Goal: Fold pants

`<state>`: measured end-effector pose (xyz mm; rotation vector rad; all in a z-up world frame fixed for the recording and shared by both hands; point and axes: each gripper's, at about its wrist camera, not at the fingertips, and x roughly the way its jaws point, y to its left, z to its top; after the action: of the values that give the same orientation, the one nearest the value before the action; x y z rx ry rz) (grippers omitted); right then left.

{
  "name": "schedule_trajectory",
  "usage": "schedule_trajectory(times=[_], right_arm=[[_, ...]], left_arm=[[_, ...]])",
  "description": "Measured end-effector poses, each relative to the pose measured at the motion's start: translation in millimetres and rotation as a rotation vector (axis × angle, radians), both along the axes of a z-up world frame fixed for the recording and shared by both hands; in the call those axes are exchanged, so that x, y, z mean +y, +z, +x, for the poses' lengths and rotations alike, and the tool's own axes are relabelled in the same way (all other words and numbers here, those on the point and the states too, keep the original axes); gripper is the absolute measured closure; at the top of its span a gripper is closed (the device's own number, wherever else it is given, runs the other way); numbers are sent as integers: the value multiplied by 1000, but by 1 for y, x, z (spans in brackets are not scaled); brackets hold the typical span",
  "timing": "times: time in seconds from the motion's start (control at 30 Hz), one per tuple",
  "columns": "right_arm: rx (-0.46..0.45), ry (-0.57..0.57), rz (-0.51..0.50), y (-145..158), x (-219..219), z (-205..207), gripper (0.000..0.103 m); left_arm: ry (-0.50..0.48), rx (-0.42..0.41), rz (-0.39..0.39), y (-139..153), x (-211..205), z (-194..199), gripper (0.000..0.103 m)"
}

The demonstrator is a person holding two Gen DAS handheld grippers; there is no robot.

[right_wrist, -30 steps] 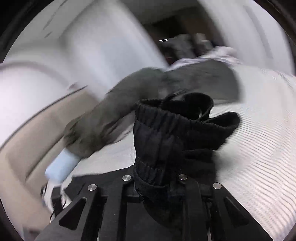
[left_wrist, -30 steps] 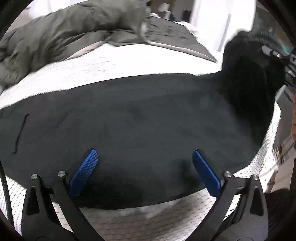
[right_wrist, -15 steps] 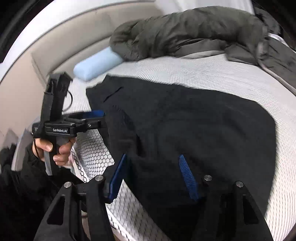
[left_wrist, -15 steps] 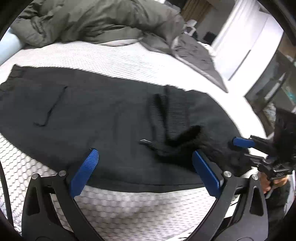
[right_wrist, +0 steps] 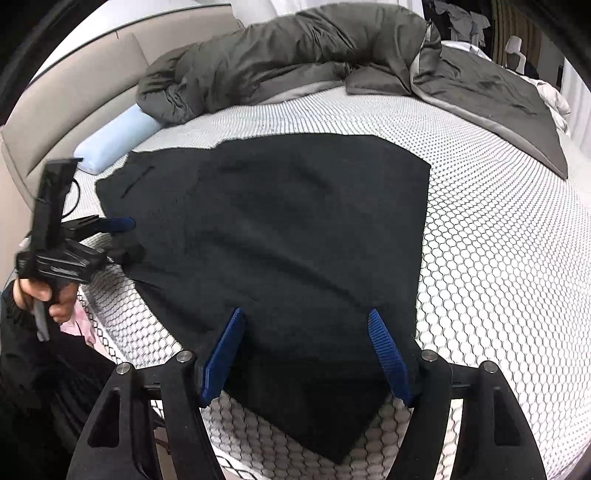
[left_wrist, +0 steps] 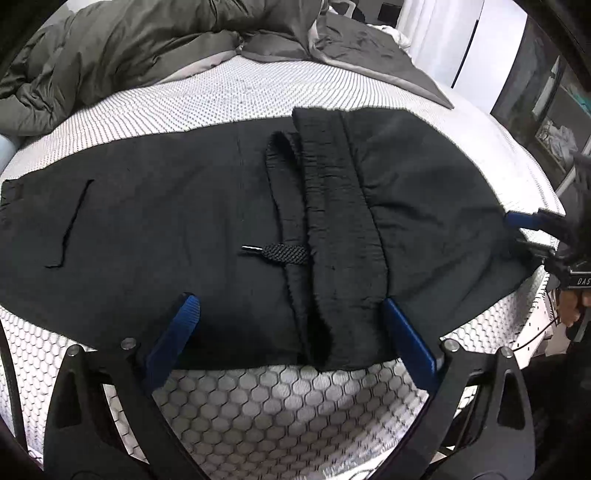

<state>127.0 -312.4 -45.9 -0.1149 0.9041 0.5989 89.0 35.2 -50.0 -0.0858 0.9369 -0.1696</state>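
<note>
Black pants (left_wrist: 155, 206) (right_wrist: 295, 229) lie flat on the white honeycomb mattress (left_wrist: 288, 402). One end is folded over, so the elastic waistband (left_wrist: 332, 206) and its drawstring (left_wrist: 284, 254) rest across the middle. My left gripper (left_wrist: 291, 306) is open over the near hem, its blue pads (left_wrist: 184, 317) apart with nothing pressed between them. My right gripper (right_wrist: 304, 315) hovers low over the folded end, jaws opening, fabric beneath but not pinched. Each gripper shows at the other view's edge: the right gripper (left_wrist: 517, 234), and the left gripper (right_wrist: 127, 238) held by a hand (right_wrist: 40, 291).
A rumpled grey duvet (right_wrist: 295, 59) covers the far side of the bed. A light blue pillow (right_wrist: 114, 136) lies against the beige headboard (right_wrist: 66, 96). The mattress edge (right_wrist: 122, 332) drops off beside the person. White curtains (left_wrist: 436, 29) and dark shelving (left_wrist: 554, 96) stand beyond the bed.
The right gripper, which held the bunched waistband up in the air, has opened and let it go. The waistband now lies flat across the pants. Both grippers have come down near the bed's edge.
</note>
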Motion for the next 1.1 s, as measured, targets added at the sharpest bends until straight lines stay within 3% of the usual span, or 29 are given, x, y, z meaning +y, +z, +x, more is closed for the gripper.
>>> schedule_trajectory(times=[0.13,0.23,0.3,0.37,0.43,0.5,0.53,0.57,0.63,0.67,0.8,0.87,0.9,1.03,1.1], right_arm=[[-23,-4,105,2,-23,-8,26],[-28,-68,186,5,-41,4,24],[0,-105,223,0,-48,15,24],[39,-134,235,-7,-55,24,24],[53,-149,232,-11,-59,28,24],[51,-149,242,-9,-64,26,24],[46,-147,247,-8,-66,24,24],[41,-146,249,-7,-65,24,24],[34,-143,253,-5,-65,22,24],[31,-145,258,-5,-67,21,24],[40,-169,266,-6,-71,24,24],[42,-172,258,-7,-71,25,24],[45,-174,251,-8,-70,25,24],[65,-164,236,-9,-66,23,24],[115,-139,260,-12,-67,22,24]], left_arm=[[5,-107,-142,37,17,-5,6],[-19,-117,-210,58,11,33,7],[-32,-73,-237,56,2,65,21],[-32,39,-255,43,-7,110,37],[-8,124,-266,24,-7,135,46],[28,210,-311,2,-1,156,47],[36,213,-354,-3,4,160,50],[34,211,-376,-4,8,160,69],[16,181,-434,6,16,158,88],[8,154,-435,14,18,155,90],[19,45,-433,34,28,154,90],[55,48,-410,32,37,162,89],[83,63,-360,25,38,167,88],[94,151,-299,17,38,161,69],[63,128,-243,31,31,143,55]])
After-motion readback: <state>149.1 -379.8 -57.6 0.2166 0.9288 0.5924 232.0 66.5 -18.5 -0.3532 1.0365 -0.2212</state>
